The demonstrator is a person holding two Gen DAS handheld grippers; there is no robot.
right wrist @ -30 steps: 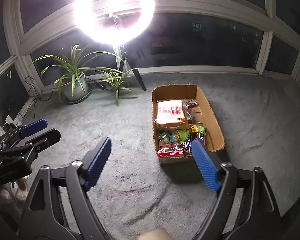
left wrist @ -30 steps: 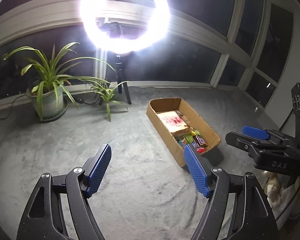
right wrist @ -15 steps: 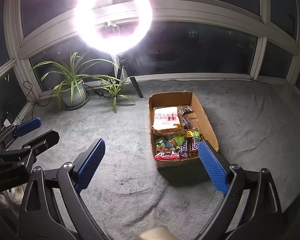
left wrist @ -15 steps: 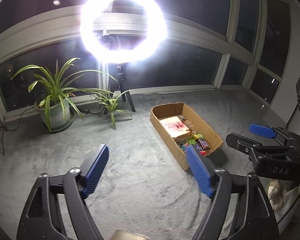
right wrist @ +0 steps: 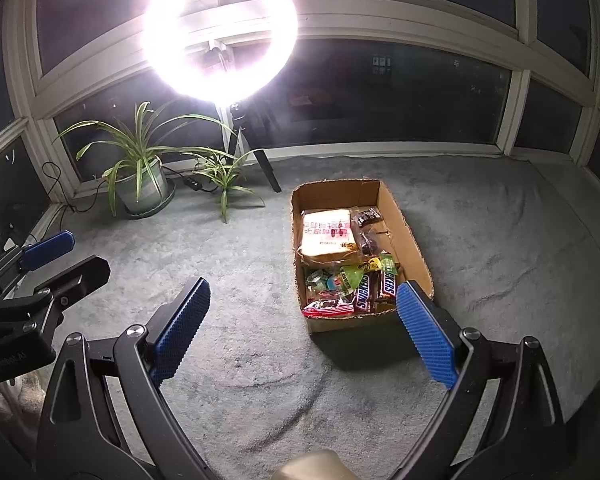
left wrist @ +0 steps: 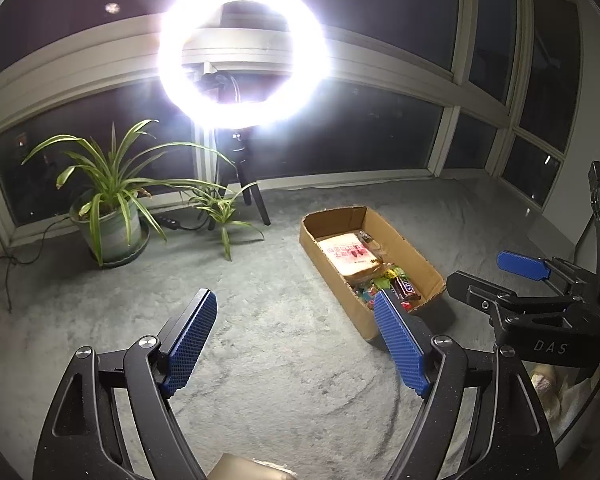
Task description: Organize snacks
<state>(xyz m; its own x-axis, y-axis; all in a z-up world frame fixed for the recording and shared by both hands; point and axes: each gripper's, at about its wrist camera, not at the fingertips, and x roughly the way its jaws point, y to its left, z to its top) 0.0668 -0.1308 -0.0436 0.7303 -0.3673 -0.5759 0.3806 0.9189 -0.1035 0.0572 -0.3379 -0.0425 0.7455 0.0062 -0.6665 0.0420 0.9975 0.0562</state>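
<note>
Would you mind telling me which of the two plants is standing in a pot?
The large plant on the left stands in a pale pot on a saucer. The small plant beside it shows no pot, only leaves on the carpet.

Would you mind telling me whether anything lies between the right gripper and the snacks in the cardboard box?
Nothing visible does. The right gripper is open above bare carpet, and the cardboard box has no lid, so the snacks lie exposed at its near end.
</note>
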